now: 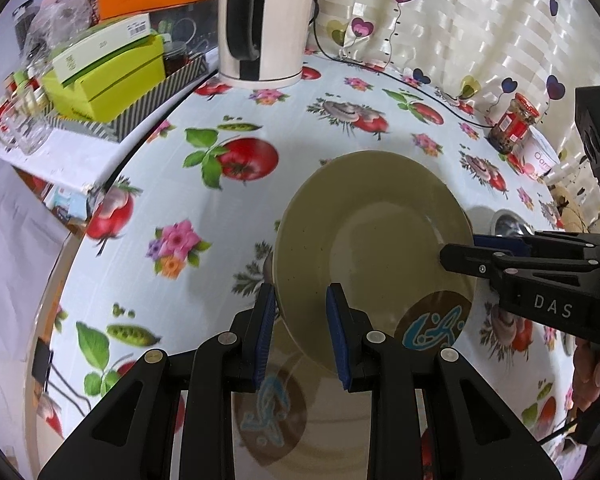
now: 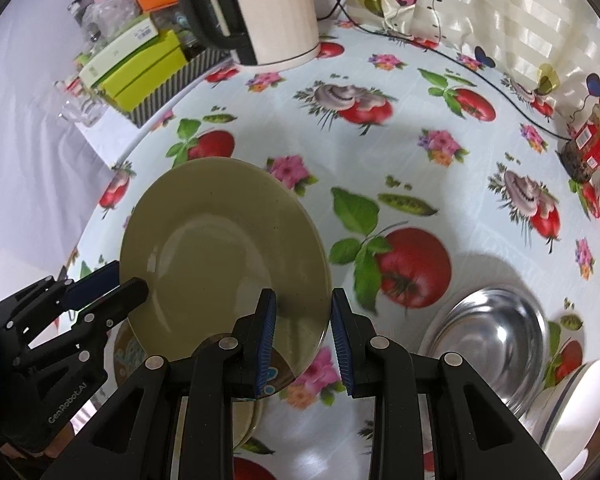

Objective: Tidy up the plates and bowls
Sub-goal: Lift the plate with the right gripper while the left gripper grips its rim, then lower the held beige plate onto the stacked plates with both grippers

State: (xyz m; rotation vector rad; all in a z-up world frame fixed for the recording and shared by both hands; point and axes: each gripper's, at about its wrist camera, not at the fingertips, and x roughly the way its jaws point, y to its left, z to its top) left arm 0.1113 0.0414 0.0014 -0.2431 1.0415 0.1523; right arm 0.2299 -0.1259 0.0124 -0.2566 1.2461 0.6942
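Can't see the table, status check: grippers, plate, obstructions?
Left hand-held gripper, right hand-held gripper: both shut on green plate, opposite rims. Held over patterned plate. Steel bowl aside, not blocking.

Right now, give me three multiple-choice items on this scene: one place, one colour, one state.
1. The steel bowl sits:
A) on the plate
B) on the tablecloth, right of the plate
C) on the floor

2. The plate's colour:
A) red
B) olive green
C) blue

3. The plate is:
A) lying untouched
B) held by one tool only
C) gripped at its rim by the left tool and the right tool

Answers:
1. B, in the right wrist view the bowl rests on the cloth to the plate's right.
2. B, its whole face is olive green.
3. C, each tool pinches an opposite edge.
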